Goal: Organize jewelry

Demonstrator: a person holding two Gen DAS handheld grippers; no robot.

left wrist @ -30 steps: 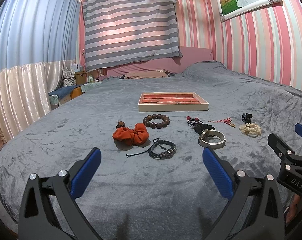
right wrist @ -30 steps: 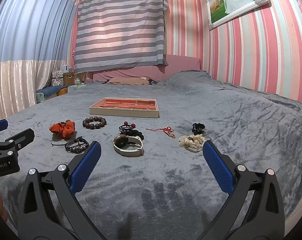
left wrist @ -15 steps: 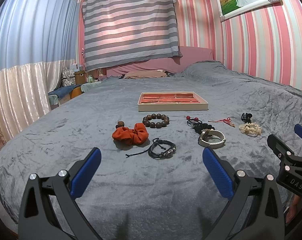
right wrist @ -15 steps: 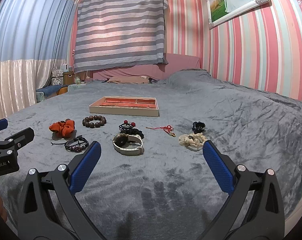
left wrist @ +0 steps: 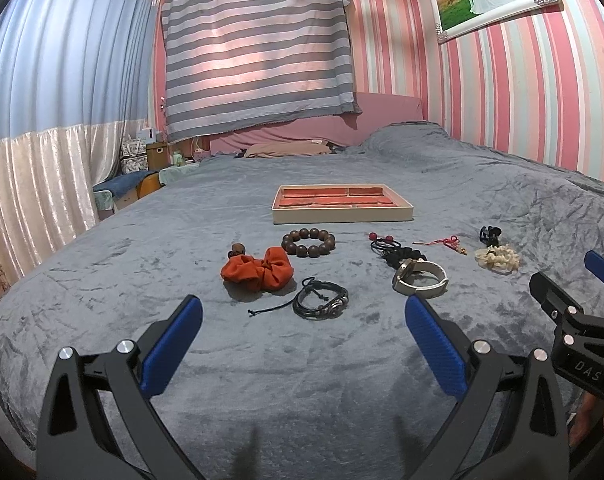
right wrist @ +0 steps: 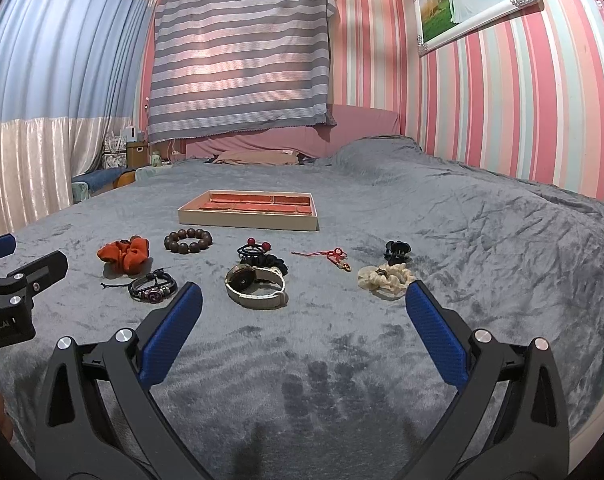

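Both the left gripper (left wrist: 302,322) and right gripper (right wrist: 302,312) gape wide, empty; the tray (left wrist: 341,214) holds nothing. Thin cord on the leather bracelet (left wrist: 321,304) could snag the plush blanket (left wrist: 262,380); beads may slip.

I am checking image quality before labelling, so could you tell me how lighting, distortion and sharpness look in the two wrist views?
Left wrist view: strong fisheye bending of the striped wall, dark vignette at the corners, soft light glowing through the striped curtain; the orange scrunchie looks sharp. Right wrist view: same curvature; the watch is crisp, with faint shadows on the grey blanket.
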